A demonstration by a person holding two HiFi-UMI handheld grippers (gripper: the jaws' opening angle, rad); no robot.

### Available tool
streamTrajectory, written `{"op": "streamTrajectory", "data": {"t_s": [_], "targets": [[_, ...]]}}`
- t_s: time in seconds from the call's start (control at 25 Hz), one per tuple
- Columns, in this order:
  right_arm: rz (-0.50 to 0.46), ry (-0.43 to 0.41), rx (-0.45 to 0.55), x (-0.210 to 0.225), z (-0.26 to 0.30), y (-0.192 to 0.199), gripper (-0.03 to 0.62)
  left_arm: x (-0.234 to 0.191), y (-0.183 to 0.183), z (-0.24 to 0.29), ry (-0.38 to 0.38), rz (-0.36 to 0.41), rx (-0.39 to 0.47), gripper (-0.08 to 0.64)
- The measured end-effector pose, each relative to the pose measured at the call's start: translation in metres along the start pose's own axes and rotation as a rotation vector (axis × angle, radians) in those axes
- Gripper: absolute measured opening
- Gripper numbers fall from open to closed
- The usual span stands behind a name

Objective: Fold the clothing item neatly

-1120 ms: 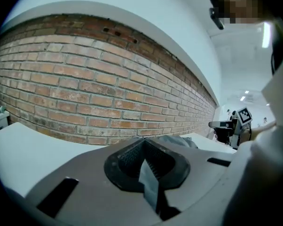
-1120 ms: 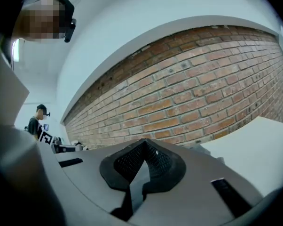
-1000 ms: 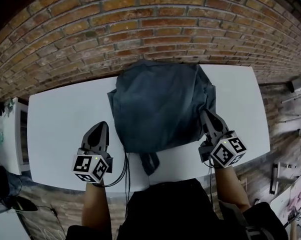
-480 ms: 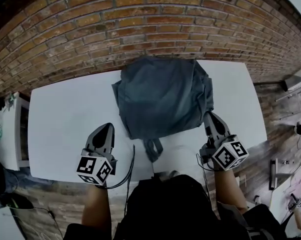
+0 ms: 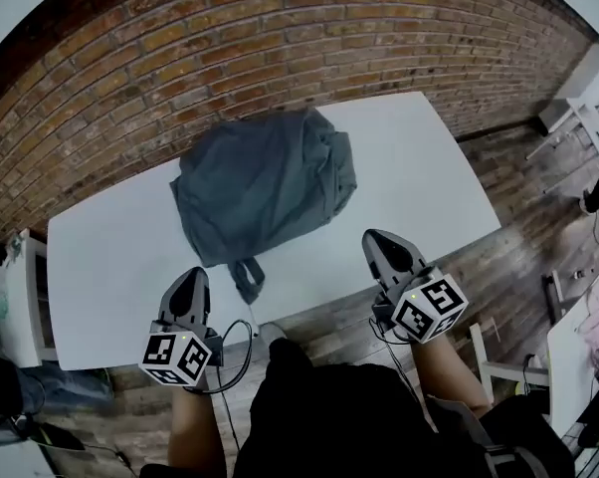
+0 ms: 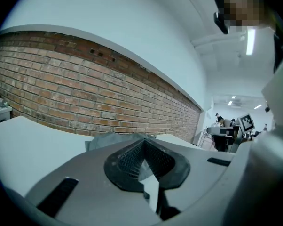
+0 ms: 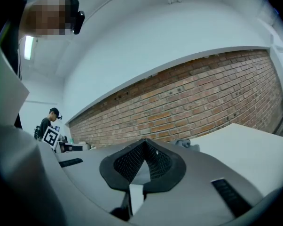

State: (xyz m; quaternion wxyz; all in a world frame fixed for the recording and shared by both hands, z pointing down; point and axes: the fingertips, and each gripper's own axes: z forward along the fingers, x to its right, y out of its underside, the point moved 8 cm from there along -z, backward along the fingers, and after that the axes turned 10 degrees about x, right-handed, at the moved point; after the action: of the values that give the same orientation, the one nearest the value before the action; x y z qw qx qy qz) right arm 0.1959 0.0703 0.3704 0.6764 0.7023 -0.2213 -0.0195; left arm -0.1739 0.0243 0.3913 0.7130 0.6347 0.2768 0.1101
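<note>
A dark grey-blue garment (image 5: 263, 184) lies folded in a rough square on the white table (image 5: 110, 257), with a strap end trailing off its near edge. In the head view my left gripper (image 5: 193, 279) is shut and empty over the table's near edge, below and left of the garment. My right gripper (image 5: 377, 240) is shut and empty too, at the near edge to the garment's right. The left gripper view shows the garment (image 6: 106, 139) just beyond the closed jaws; in the right gripper view only a sliver of the garment (image 7: 187, 144) peeks past them.
A red brick wall (image 5: 230, 58) runs behind the table. White furniture (image 5: 16, 287) stands off the table's left end, and a white chair (image 5: 576, 127) at the far right. Wooden flooring (image 5: 538, 197) lies right of the table. People sit at distant desks (image 6: 224, 131).
Both grippers have drawn back from the garment toward the table's near edge, still shut. The head view has swung, so table and garment now sit tilted and further left in the picture.
</note>
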Motion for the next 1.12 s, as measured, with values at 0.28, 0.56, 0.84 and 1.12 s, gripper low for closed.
{"op": "streamTrajectory", "data": {"t_s": [0.28, 0.56, 0.84, 1.12], "targets": [[0.016, -0.003, 0.000, 0.026, -0.118, -0.005, 0.002, 0.115, 0.032, -0.034, 0.023, 0.021, -0.005, -0.003], [0.066, -0.044, 0.000, 0.036, -0.176, -0.012, 0.001, 0.176, 0.033, -0.079, -0.002, 0.012, -0.010, -0.003], [0.074, -0.077, -0.012, 0.015, -0.192, -0.007, 0.002, 0.183, 0.036, -0.125, -0.034, 0.019, -0.021, -0.003], [0.034, -0.110, -0.017, -0.050, -0.211, -0.001, 0.002, 0.173, 0.044, -0.194, -0.021, 0.012, -0.018, -0.003]]}}
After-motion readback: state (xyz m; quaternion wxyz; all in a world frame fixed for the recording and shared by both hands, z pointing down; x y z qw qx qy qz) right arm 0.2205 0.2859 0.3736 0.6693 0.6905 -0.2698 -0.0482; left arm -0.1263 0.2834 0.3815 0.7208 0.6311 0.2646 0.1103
